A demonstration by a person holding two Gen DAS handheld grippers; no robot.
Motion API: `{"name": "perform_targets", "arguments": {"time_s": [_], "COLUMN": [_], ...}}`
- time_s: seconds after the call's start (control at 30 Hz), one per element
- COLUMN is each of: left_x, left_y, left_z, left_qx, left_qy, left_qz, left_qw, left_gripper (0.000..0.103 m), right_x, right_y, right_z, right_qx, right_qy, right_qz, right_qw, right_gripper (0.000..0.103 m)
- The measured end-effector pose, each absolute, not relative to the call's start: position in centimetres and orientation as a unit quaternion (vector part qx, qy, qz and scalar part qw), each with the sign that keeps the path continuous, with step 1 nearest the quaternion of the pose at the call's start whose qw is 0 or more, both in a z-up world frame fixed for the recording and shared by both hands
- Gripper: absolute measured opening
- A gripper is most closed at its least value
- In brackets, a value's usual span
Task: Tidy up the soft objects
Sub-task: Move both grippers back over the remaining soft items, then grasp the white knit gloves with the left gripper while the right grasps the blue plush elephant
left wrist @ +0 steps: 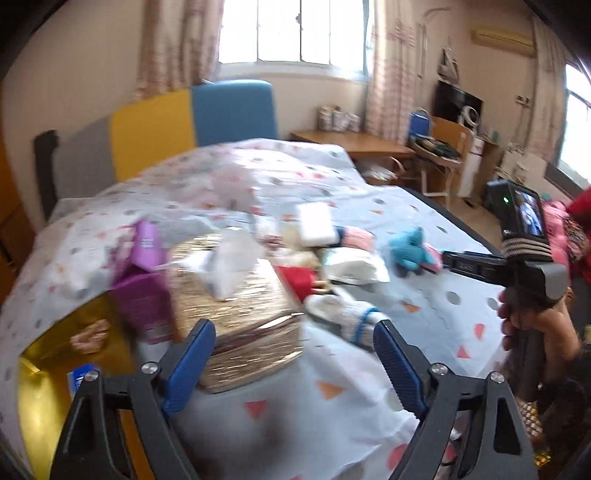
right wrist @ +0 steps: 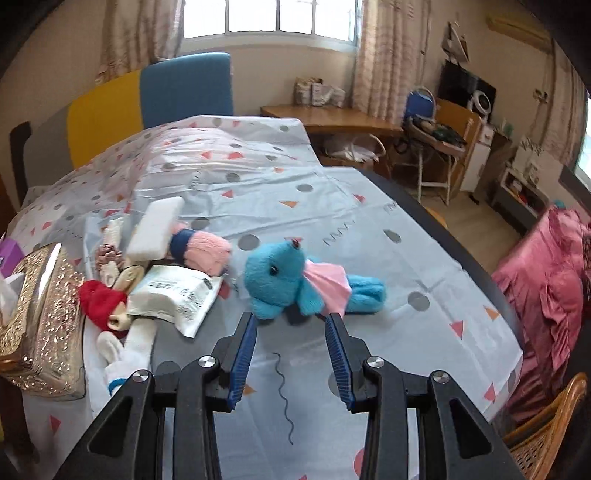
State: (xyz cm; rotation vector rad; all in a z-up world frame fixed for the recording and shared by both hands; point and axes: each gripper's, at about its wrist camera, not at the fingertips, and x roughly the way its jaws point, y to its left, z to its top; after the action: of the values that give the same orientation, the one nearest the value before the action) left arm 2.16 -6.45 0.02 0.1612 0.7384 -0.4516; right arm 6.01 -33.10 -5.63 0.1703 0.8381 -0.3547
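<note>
Blue fingers point(right wrist: 334, 332) of the right gripper point(right wrist: 291, 325) are spread, nothing between them, just short of a blue plush toy point(right wrist: 280, 280) in a pink skirt lying mid-table on the patterned tablecloth point(right wrist: 369, 229). Left gripper point(left wrist: 293, 332), spread too, faces a gold tissue box point(left wrist: 243, 306); only its view shows the purple carton point(left wrist: 144, 280).

A lived-in home bedroom is showing here; daylight is coming through a barred window point(right wrist: 273, 16) hung with patterned curtains point(right wrist: 384, 55); a bed point(right wrist: 258, 177) under a dotted sheet is filling the middle, backed by a yellow and blue headboard point(right wrist: 147, 96); a wooden desk point(right wrist: 332, 116) is standing in the corner; an air conditioner point(left wrist: 502, 38) is hanging high on the wall.
</note>
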Motion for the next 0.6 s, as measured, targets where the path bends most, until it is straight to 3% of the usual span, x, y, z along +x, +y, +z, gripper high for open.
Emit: {"name": "perform_targets", "arguments": {"time_s": [0.27,0.53,0.57,0.6], "left_x": [5.3,7.8,7.6,7.5], "left_y": [-15.7,-18.1,-18.6,-19.1], "left_z": [-4.2,-8.6,-8.8,-9.2], "left_qx": [0.112,0.161,0.165,0.167], "left_qy": [0.418,0.440,0.441,0.445], "left_qz": [-0.245,-0.194,-0.212,-0.229], "left_qw": [0.868,0.862,0.856,0.850], "left_gripper": [0.082,0.080,0.069,0.052], "right_x": [5.7,5.5,5.4,5.3], "right_y": [-34.6,-35.5,-35.9,-36.4], "right_z": [-5.3,-4.8,-4.8,-4.8], "right_qx": [0.129,0.157,0.167,0.180], "right_qy": [0.400,0.389,0.388,0.387], "right_qz": [-0.165,-0.163,-0.166,-0.170], "right_qw": [0.892,0.893,0.891,0.888], "right_gripper": [0.039,0.039,0.039,0.039]}}
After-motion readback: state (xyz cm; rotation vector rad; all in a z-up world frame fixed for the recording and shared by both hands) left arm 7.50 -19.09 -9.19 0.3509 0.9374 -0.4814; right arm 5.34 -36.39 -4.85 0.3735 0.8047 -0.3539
